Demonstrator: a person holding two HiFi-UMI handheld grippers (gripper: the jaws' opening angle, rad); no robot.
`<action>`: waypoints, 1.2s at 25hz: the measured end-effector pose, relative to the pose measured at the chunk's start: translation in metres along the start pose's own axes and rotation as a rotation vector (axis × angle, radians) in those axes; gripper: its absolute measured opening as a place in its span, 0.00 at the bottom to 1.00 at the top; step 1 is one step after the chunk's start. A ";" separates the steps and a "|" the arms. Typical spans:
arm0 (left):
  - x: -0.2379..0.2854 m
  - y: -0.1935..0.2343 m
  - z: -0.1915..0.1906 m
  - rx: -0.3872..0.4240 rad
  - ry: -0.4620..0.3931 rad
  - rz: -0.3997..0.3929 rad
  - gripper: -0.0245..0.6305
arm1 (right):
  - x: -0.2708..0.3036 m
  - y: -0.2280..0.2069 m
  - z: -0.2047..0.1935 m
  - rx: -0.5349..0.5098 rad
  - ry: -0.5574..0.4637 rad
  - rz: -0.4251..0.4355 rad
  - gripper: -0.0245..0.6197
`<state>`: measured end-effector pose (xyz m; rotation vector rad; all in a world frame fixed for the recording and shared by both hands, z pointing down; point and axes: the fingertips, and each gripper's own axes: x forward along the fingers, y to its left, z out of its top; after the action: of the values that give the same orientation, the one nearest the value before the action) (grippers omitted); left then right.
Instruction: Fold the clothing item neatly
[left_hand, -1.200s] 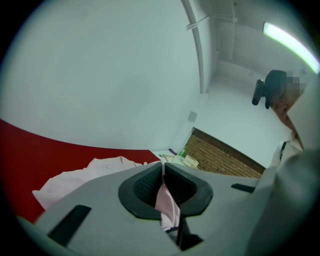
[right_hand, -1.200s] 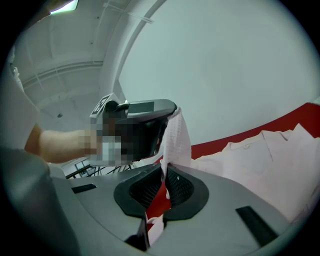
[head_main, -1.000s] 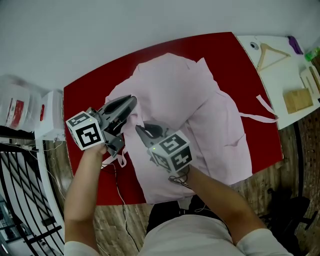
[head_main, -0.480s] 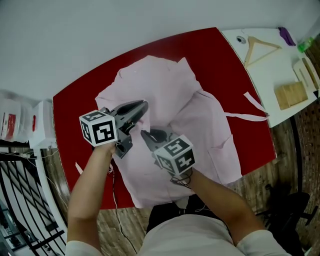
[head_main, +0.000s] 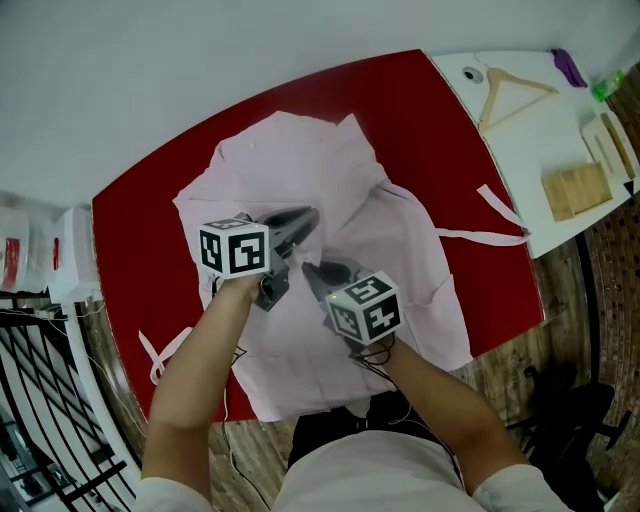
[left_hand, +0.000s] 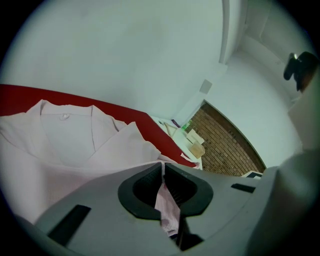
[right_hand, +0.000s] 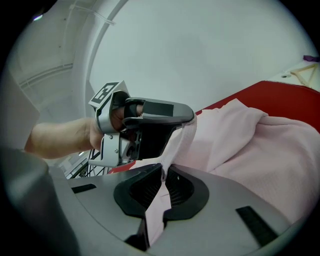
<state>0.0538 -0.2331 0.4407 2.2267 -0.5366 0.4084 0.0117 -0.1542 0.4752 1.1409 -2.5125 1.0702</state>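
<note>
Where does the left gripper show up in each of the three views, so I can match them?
Head view: the left gripper is left of centre, over the pink garment.
Left gripper view: its own jaws are at bottom centre, pinching a fold of pink cloth.
Right gripper view: it is at upper left of centre, with cloth hanging from its tip.
Shared landmark: the red table, seen in all three.
</note>
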 end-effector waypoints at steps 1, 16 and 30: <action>0.005 0.002 -0.002 -0.005 0.006 0.001 0.07 | -0.001 -0.004 -0.002 0.005 0.004 -0.006 0.09; -0.024 0.024 -0.026 0.017 0.094 0.023 0.13 | -0.012 -0.042 -0.030 0.123 0.055 -0.023 0.09; -0.109 0.082 -0.131 0.014 0.395 0.187 0.13 | -0.065 -0.092 -0.041 0.161 0.102 -0.163 0.09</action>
<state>-0.0956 -0.1550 0.5259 2.0404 -0.5283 0.9280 0.1173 -0.1301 0.5266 1.2734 -2.2468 1.2689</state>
